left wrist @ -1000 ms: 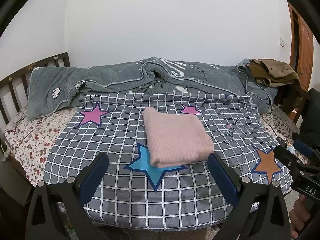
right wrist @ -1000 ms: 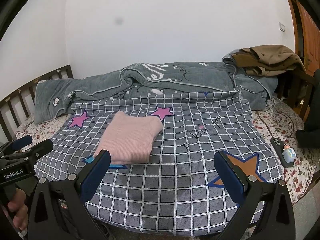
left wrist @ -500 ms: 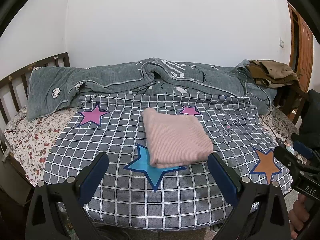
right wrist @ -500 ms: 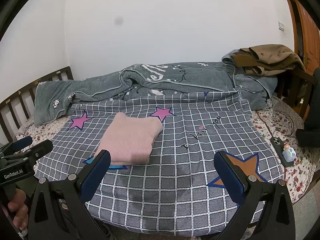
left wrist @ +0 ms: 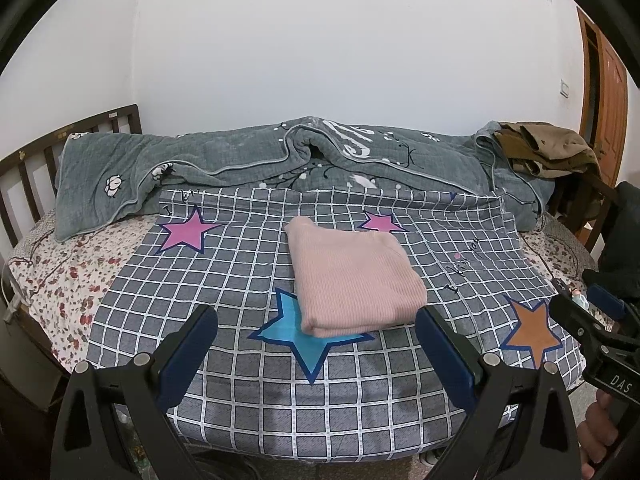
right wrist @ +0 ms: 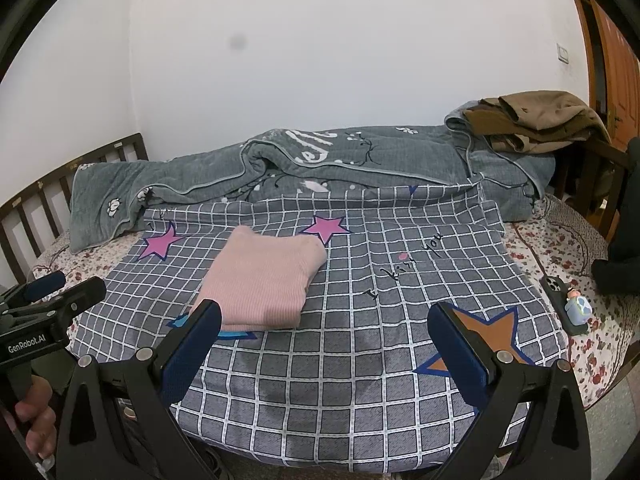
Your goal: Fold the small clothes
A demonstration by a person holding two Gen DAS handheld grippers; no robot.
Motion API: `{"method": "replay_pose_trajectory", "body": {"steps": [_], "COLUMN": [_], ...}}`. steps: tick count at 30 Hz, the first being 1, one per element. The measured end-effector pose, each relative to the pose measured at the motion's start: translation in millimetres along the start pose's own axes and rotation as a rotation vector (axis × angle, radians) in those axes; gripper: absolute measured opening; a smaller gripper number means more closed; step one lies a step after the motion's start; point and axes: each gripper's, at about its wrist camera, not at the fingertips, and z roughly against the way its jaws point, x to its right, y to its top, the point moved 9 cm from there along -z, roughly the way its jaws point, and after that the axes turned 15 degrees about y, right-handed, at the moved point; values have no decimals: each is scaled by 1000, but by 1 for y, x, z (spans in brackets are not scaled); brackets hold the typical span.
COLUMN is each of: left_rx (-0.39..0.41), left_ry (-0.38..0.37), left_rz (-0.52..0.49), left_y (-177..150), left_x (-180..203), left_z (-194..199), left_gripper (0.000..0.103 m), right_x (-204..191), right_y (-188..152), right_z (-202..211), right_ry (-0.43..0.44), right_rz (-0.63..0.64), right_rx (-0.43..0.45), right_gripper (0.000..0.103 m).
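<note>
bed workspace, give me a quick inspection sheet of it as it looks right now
surface: grey checked sheet with coloured stars, spread flat over a floral bedsheet.
job's things: pink garment lies folded in a neat rectangle, its near corner over the blue star.
clutter: rumpled grey quilt along the wall; brown clothes piled at the right end; a phone and a small figurine at the bed's right edge.
grippers: left claw open, holding nothing; right claw open, holding nothing; both short of the garment.
cables: nothing seen for certain.
surroundings: white wall, dark slatted bed frame at left, wooden door at right.
</note>
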Motion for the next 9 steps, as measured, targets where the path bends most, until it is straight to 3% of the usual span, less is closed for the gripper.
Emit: {"method": "replay_pose_trajectory", "body": {"steps": [9], "left_rx": [6], "left_ry": [4], "left_rz": [-4], "left_y": [1], "left_x": [0], "left_z": [1], "left_gripper": [100], "right_x": [-7], "right_y": [1], "right_z": [-1], "right_ry": [3], "right_rz": [-1], "right_rx": [2], "right_gripper": [101]}}
